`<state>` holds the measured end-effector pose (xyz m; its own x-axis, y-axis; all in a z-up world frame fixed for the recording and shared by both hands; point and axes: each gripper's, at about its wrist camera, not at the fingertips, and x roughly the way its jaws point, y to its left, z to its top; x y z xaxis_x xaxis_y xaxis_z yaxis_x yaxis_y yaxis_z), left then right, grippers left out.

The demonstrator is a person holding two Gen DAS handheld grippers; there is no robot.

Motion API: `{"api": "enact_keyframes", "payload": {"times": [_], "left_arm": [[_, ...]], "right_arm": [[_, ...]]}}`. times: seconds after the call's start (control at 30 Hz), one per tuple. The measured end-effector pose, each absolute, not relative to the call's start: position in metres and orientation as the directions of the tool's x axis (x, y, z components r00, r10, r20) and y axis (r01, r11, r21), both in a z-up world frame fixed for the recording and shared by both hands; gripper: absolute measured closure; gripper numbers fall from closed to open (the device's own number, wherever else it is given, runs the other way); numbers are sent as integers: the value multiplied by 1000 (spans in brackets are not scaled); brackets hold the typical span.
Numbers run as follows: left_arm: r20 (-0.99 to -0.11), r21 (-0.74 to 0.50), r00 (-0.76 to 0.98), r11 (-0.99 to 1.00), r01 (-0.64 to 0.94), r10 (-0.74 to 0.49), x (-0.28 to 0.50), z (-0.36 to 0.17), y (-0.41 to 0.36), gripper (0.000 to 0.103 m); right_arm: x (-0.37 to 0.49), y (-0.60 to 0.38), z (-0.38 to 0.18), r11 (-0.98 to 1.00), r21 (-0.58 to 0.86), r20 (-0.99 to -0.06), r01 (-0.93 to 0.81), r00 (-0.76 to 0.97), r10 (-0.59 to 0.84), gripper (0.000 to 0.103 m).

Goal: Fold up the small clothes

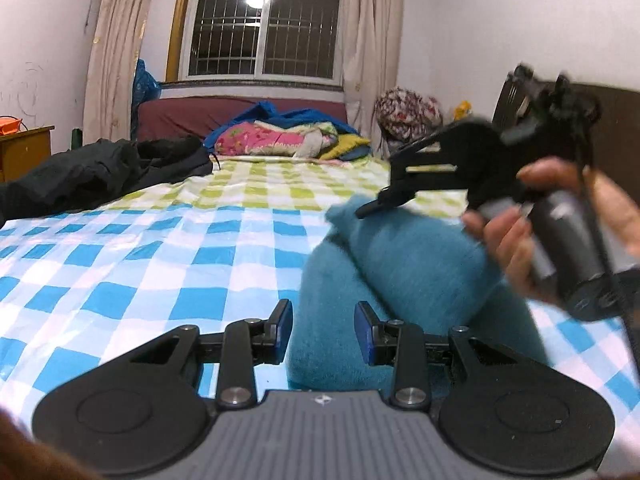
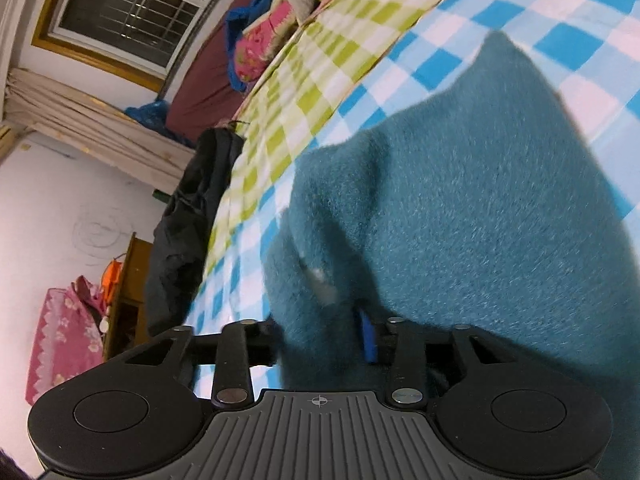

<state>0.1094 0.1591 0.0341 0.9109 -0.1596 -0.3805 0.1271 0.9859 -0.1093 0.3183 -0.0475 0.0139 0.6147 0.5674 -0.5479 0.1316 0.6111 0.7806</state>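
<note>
A fuzzy teal garment (image 1: 404,280) lies bunched on the blue-checked bed sheet (image 1: 140,264). My left gripper (image 1: 323,330) is open, its blue pads either side of the garment's near edge, which reaches between the fingers. My right gripper (image 1: 370,208), held in a hand at the right, hovers tilted over the garment's top. In the right wrist view the garment (image 2: 480,208) fills the frame and a fold of it sits between the fingers of the right gripper (image 2: 320,340); the fingers stand apart.
A black jacket (image 1: 100,168) lies at the bed's left edge. Colourful bedding (image 1: 280,136) is piled at the far end under the window. A wooden cabinet (image 1: 24,148) stands left of the bed. A dark headboard (image 1: 616,136) is at the right.
</note>
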Motion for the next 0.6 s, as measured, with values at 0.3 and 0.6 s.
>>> {"api": "enact_keyframes", "payload": {"times": [0.3,0.6], "left_arm": [[-266,-182,930,961,209,-252,88,61,168,63],[-273,-124,910,949,288,-312,124,64,127,62]], "right_arm": [[316,-36,33,593,805,-501,37,577,645,39],[314,-41,70,779,612,-565,-135,614,550,60]]}}
